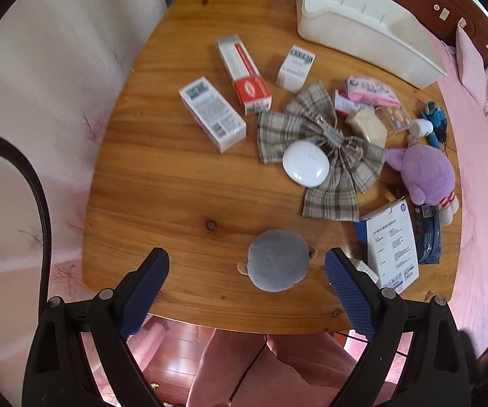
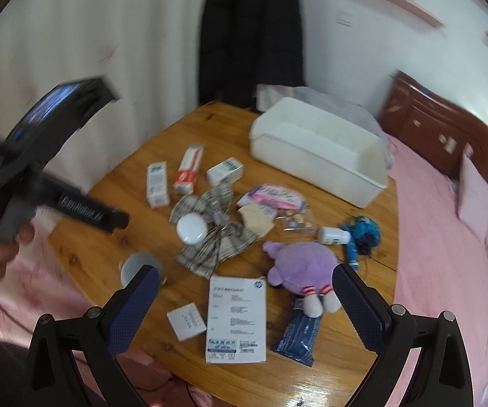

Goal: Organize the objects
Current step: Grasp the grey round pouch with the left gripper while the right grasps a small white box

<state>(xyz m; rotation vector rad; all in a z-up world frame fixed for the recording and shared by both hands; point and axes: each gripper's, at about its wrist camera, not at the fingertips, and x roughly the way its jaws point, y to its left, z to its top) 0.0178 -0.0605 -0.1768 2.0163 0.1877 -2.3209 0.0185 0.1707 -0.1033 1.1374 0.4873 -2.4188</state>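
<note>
**poster1:** While the left tool [image 1: 246, 264] points straight down at the desk [image 1: 162, 183], its blue pads are spread wide with a grey fluffy plush [image 1: 278, 259] between them, nothing pinched. Right tool [image 2: 245, 283] is wide open too, empty, tilted down over a white HP box [image 2: 236, 318] and a purple plush [image 2: 303, 266].

**poster2:** What's around them?

**poster1:** Middle of the desk there's a plaid bow [image 1: 325, 156] with a round white case [image 1: 305, 167] sitting on it. Three cartons beyond that: a white one [image 1: 211, 113], a red-and-white one [image 1: 243, 74], a small green-topped one [image 1: 295, 68]. By the purple plush, a white pill bottle [image 2: 333, 235], a blue cable bundle [image 2: 362, 234] and a dark blue packet [image 2: 298, 339]. White storage bin [image 2: 318, 156] at the far edge looks empty. Pink bed [image 2: 447, 254] runs just beside the desk.
</note>
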